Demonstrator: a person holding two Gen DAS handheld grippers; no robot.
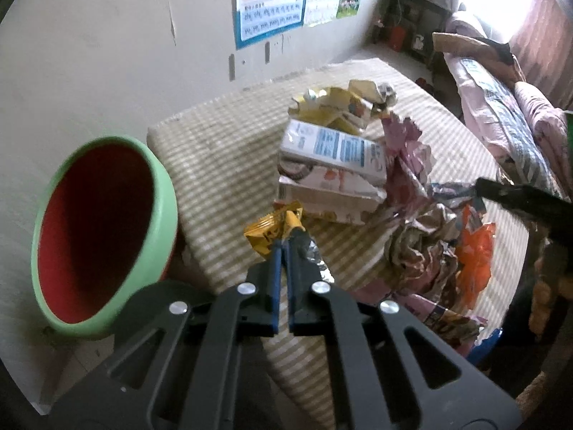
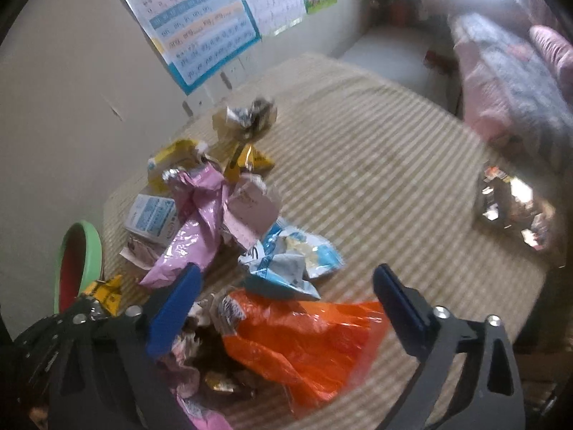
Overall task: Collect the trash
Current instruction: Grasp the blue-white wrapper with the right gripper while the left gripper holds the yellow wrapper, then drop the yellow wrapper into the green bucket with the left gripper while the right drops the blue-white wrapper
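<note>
Two views of a striped beige cloth-covered table against a pale wall, strewn with crumpled wrappers.

Left tongs, black with blue fingers, pinched tight on a small yellow foil wrapper, lifted near the table's left edge. Just left of that, off the edge, a round bin with a mint-green rim and red inside, tilted with its mouth toward the camera.

Right tongs, blue fingers spread wide, gripping nothing, hovering above a crumpled orange plastic bag at the near side of the pile. Just beyond the orange bag, a crushed blue and white snack packet. Farther left, a twisted pink plastic wrapper, touching a flattened white and blue carton. At the far end of the pile, a crumpled yellow packet and a brownish paper wad. Well apart on the far right, a shiny dark foil bag near the table's edge.

On the wall behind, a blue-bordered letter chart. Far right, a bed with pink and patterned bedding below a bright window.
</note>
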